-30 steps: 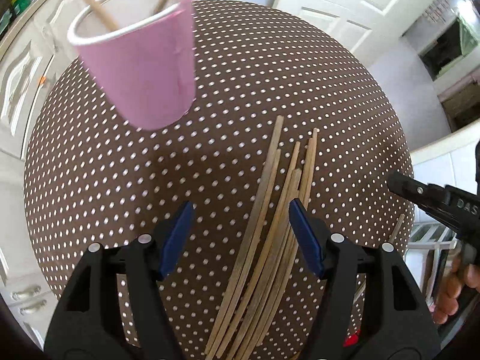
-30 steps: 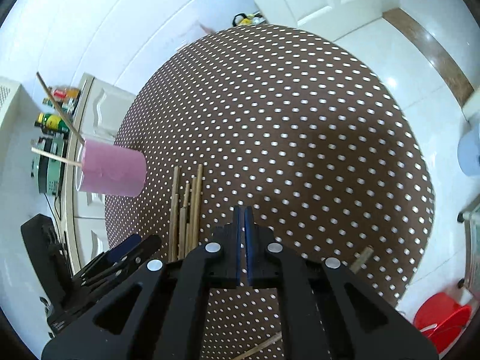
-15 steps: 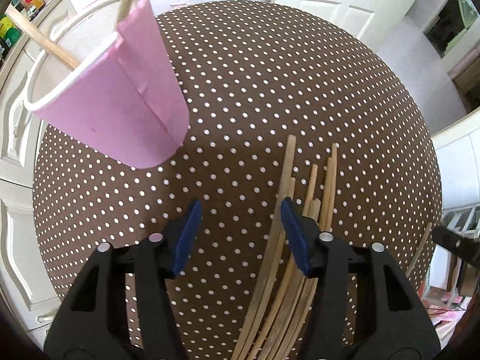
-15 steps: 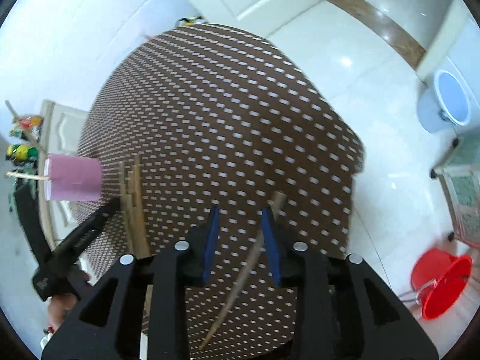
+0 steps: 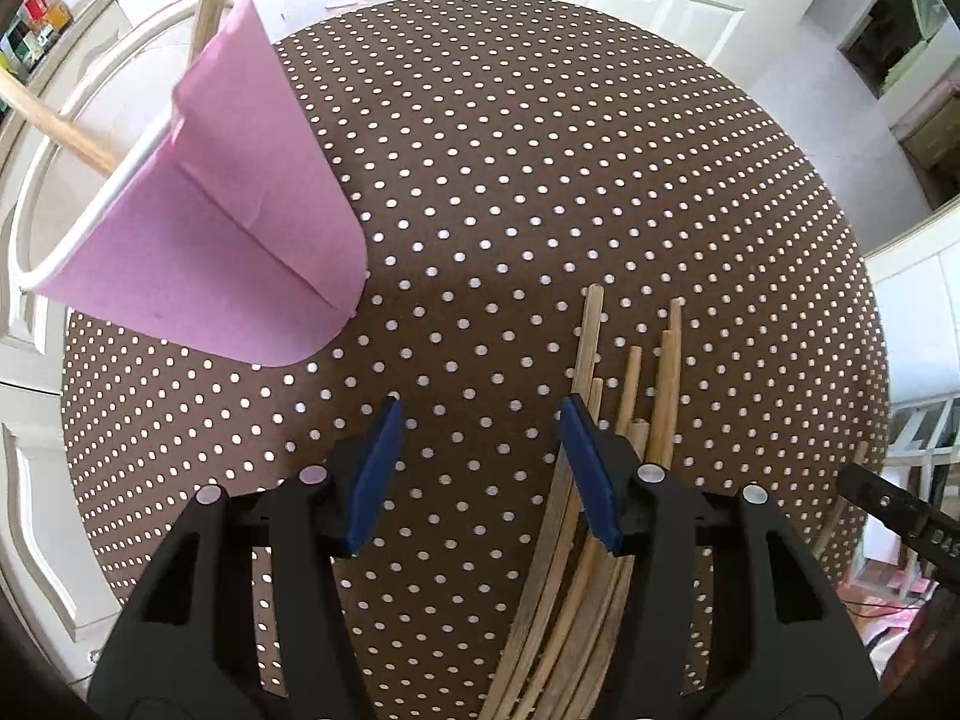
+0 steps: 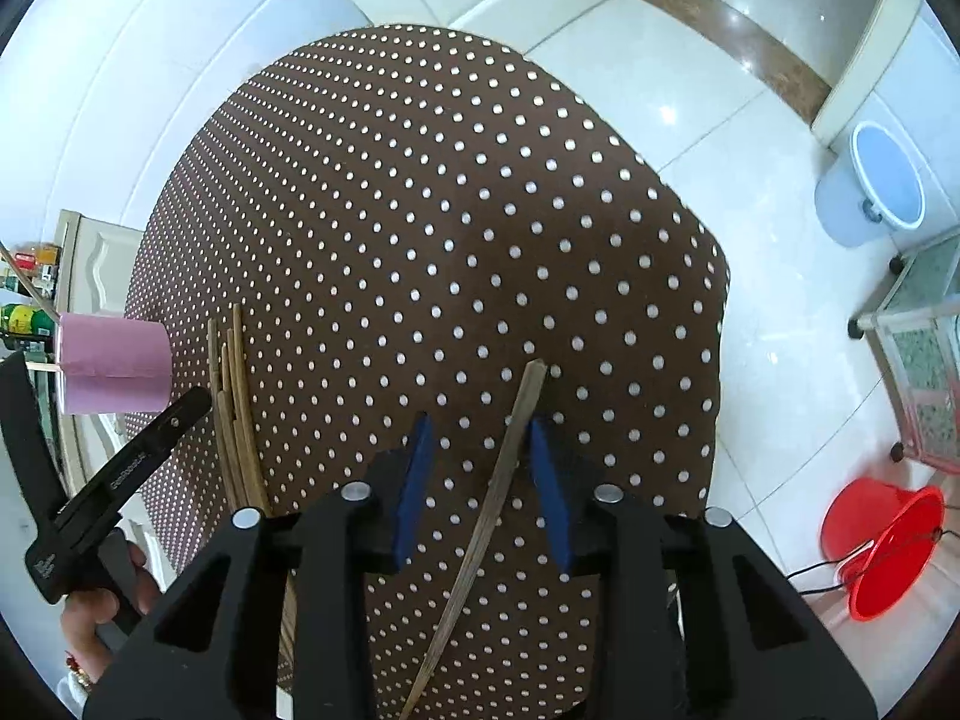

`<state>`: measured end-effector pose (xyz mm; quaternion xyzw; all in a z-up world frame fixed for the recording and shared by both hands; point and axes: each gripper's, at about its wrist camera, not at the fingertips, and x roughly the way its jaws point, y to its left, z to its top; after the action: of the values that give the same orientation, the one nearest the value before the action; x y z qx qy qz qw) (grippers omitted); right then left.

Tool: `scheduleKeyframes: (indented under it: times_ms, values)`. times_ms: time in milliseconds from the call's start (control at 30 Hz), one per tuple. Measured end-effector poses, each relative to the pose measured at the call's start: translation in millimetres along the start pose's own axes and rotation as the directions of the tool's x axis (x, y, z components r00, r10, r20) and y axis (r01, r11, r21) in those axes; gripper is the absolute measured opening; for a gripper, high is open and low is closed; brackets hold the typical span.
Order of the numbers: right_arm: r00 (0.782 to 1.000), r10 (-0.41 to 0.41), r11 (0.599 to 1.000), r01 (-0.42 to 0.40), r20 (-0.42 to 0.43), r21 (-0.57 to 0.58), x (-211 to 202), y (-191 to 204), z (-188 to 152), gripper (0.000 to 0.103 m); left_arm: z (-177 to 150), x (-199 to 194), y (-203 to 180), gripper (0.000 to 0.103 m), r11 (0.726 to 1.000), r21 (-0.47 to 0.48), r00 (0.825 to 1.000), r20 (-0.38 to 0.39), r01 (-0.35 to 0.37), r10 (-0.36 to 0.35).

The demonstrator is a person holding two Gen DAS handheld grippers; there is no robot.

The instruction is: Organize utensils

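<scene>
A pink paper cup (image 5: 204,240) with two chopsticks (image 5: 66,132) in it stands on the brown dotted table (image 5: 540,180); it also shows in the right wrist view (image 6: 114,363). Several bamboo chopsticks (image 5: 618,480) lie bundled on the table, partly under my left gripper's right finger; the bundle shows in the right wrist view (image 6: 234,414) too. My left gripper (image 5: 480,468) is open and empty, between cup and bundle. My right gripper (image 6: 480,480) is open, its jaws on either side of a lone chopstick (image 6: 498,480) lying on the table.
The table edge (image 6: 714,420) drops off just right of the right gripper. On the floor are a red bucket (image 6: 882,546), a blue bin (image 6: 882,186) and a glass-sided stand (image 6: 924,372). White cabinets (image 5: 24,360) stand left of the table.
My right gripper went from shut to open and moved right over the lone chopstick. My left gripper shifted left off the bundle, toward the cup.
</scene>
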<state>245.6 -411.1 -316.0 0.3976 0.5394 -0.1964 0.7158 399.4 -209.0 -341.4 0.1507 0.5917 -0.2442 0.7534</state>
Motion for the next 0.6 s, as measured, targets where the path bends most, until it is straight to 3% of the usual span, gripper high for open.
scheduleKeyframes:
  times_ms: [33,67,233,267,333,600]
  values:
    - [1.0,0.011,1.0,-0.011,0.011,-0.014,-0.5,1.0,0.2,0.01,-0.3,1.6,-2.8,0.054,1.0,0.004,1.0,-0.004,0.008,-0.008]
    - [0.998,0.066,0.998,-0.066,0.009,-0.019,1.6,1.4,0.9,0.007,-2.4,1.3,-5.0,0.054,1.0,0.014,1.0,0.003,0.004,-0.004]
    - [0.997,0.075,0.995,-0.074,0.011,-0.062,9.2,18.0,5.8,0.006,5.5,6.6,-12.1,0.053,0.999,0.03,1.0,0.0,0.012,-0.012]
    - [0.997,0.082,0.994,-0.081,0.01,-0.07,10.3,20.7,7.2,0.006,6.7,7.4,-14.0,0.047,0.999,0.025,0.999,-0.006,0.034,-0.033]
    - [0.996,0.092,0.992,-0.091,0.014,-0.091,12.4,28.1,8.5,0.006,6.5,7.5,-16.0,0.045,0.998,0.012,0.998,-0.01,0.057,-0.057]
    - [0.988,0.151,0.977,-0.15,-0.005,-0.154,18.4,51.5,12.6,0.006,15.3,20.2,-29.5,0.045,0.999,0.053,1.0,-0.004,0.001,0.0]
